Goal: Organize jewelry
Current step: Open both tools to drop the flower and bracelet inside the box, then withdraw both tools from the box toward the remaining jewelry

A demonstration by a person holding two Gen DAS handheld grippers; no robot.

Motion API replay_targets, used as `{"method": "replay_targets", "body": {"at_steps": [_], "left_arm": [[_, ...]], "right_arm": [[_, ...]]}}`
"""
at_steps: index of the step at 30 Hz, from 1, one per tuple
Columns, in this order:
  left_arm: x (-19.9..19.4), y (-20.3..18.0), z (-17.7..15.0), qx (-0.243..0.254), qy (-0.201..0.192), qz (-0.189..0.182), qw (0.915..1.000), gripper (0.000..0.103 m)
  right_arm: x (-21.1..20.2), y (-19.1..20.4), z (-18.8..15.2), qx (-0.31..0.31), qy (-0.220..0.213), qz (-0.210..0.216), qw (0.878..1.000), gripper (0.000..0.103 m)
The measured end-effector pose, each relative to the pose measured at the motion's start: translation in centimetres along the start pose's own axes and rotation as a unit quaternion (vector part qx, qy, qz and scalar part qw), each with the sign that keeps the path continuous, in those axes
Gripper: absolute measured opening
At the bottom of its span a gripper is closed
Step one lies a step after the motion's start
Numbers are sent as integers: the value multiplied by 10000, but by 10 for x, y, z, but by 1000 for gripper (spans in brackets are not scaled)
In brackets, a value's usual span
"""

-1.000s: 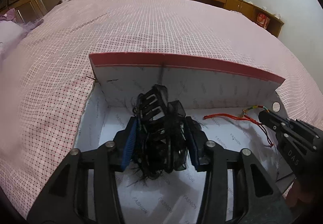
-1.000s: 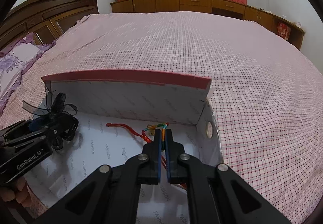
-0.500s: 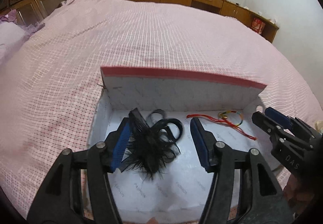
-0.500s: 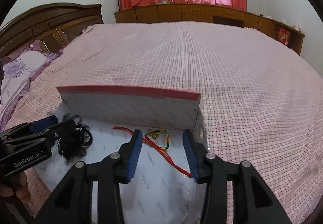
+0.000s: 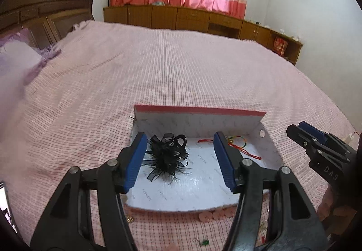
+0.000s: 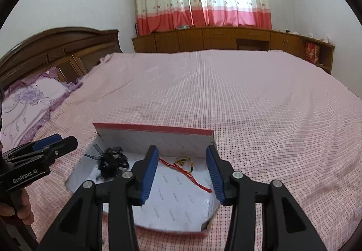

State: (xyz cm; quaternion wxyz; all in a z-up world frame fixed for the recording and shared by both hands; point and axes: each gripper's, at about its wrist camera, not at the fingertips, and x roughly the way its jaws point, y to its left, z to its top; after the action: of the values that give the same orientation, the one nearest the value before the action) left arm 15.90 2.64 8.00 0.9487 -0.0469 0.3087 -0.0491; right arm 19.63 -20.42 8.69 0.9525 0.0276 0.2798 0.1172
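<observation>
Bedspread (image 5: 181, 74) scene: open box (image 5: 199, 115) holds both pieces.
Black feathery hairpiece (image 5: 167, 155) and red cord bracelet (image 6: 187, 169) are light, floppy (pinch the cord mid-strand); left gripper (image 5: 178, 160) and right gripper (image 6: 181, 174), jaws just opened, stand empty.

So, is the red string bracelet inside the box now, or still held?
Inside. The red string bracelet lies loose on the white floor of the box, beside the black hair accessory; the right gripper is open above it.

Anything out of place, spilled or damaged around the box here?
Small pieces lie loose on the bedspread outside the box: pink beads along its near edge and a green charm nearer the camera. The black hair accessory and red string bracelet sit inside.
</observation>
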Motion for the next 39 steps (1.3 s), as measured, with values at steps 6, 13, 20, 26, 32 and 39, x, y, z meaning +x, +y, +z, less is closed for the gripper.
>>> {"method": "replay_targets", "body": {"at_steps": [6, 13, 20, 26, 32, 39], "left_arm": [[-28, 3, -5, -28, -153, -19, 9999, 54], [-54, 9, -24, -50, -180, -26, 9998, 55], [-73, 22, -47, -107, -126, 58, 9998, 55], [-75, 27, -66, -202, 37, 37, 9998, 55], [-65, 23, -83, -295, 280, -77, 9991, 55], [-49, 11, -100, -330, 574, -218, 9976, 55]], "right_arm": [[-32, 2, -6, 72, -143, 49, 9999, 48], [-62, 6, -21, 74, -238, 114, 9996, 48], [-81, 11, -42, 37, -214, 164, 9996, 48], [-85, 12, -64, -43, -69, 147, 9999, 48], [-86, 9, -85, -147, 107, 100, 9998, 48], [-75, -1, -110, -83, 429, -13, 9990, 48]]}}
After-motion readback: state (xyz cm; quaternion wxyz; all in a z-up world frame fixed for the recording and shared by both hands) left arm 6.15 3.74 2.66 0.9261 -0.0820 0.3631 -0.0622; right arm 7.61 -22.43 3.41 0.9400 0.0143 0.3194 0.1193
